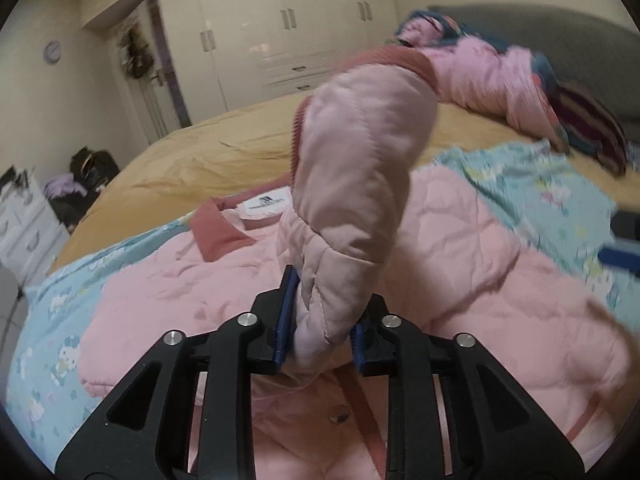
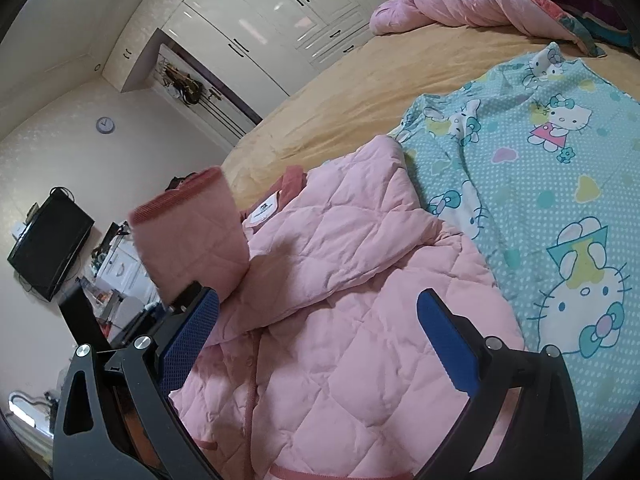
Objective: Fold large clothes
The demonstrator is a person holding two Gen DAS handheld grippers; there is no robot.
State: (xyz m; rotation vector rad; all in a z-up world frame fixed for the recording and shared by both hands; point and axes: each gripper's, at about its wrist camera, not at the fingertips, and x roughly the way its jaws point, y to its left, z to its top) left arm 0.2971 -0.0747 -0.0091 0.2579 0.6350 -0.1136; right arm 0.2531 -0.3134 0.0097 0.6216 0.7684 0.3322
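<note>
Pink jacket sleeve pinched in my left tongs

The pink jacket (image 2: 340,280) lies spread across the lower middle of the frame on a teal cartoon sheet (image 2: 540,184); its sleeve (image 1: 352,184) stands up at the centre, pinched at the bottom by my left tongs (image 1: 320,332); my right tongs (image 2: 320,340) are spread wide above the jacket body, holding nothing; yellow bedspread (image 1: 208,160) behind; white wardrobe (image 2: 256,12) at upper centre.
</note>
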